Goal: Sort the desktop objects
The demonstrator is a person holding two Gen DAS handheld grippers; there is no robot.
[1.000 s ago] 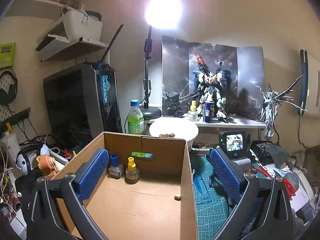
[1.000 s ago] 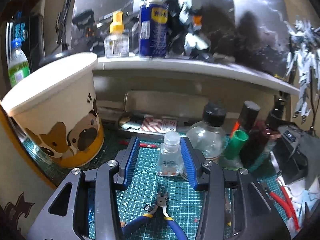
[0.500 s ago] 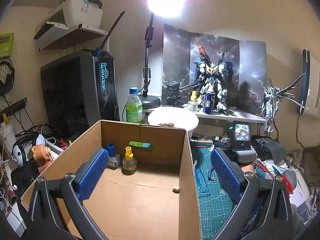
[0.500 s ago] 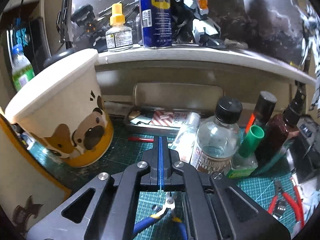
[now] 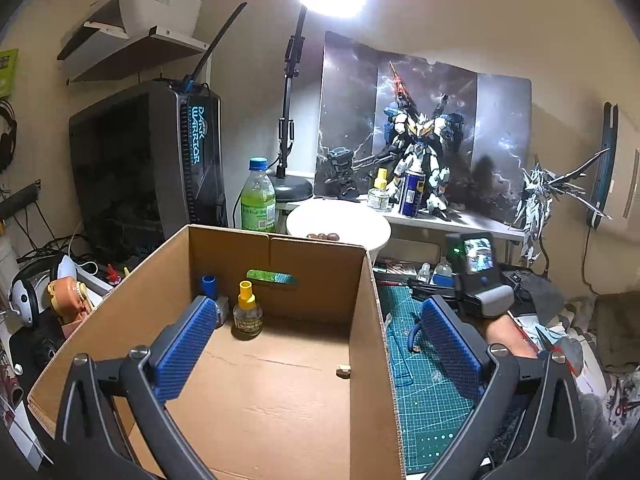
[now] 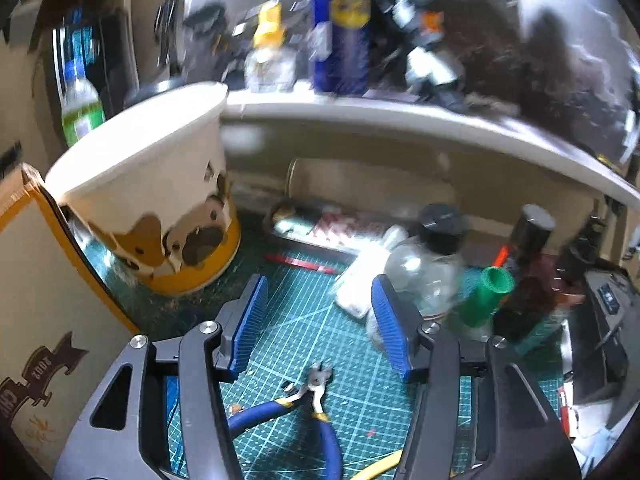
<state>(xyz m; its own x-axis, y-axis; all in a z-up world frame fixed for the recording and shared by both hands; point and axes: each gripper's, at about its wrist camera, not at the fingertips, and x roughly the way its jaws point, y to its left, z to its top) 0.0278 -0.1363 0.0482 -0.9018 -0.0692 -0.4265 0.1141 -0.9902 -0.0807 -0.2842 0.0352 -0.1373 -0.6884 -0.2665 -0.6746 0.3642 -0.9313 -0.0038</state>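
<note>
My left gripper (image 5: 316, 308) hangs open over a cardboard box (image 5: 372, 320), astride its right wall, holding nothing. Inside, at the back left, stand a blue-capped bottle (image 5: 209, 285) and a yellow-capped bottle (image 5: 247, 312). My right gripper (image 6: 318, 284) is open low over the green cutting mat (image 6: 304, 320). A small clear bottle with a white cap (image 6: 358, 280) lies tipped over just ahead of its right finger (image 6: 390, 328), leaning toward a larger black-capped clear bottle (image 6: 430, 268). The right wrist view is blurred.
A white dog-print cup (image 6: 160, 200) stands left of the mat, the box wall (image 6: 44, 300) beside it. Blue-handled nippers (image 6: 308, 396) lie under the right gripper. A green-capped bottle (image 6: 494, 292) and dark bottles (image 6: 528, 280) crowd the right. A shelf (image 6: 400, 116) with a spray can (image 6: 340, 40) runs overhead.
The right gripper, open around the upright small bottle, shut without holding it and has opened again; the bottle now lies tipped to the right. The left gripper has drawn back slightly.
</note>
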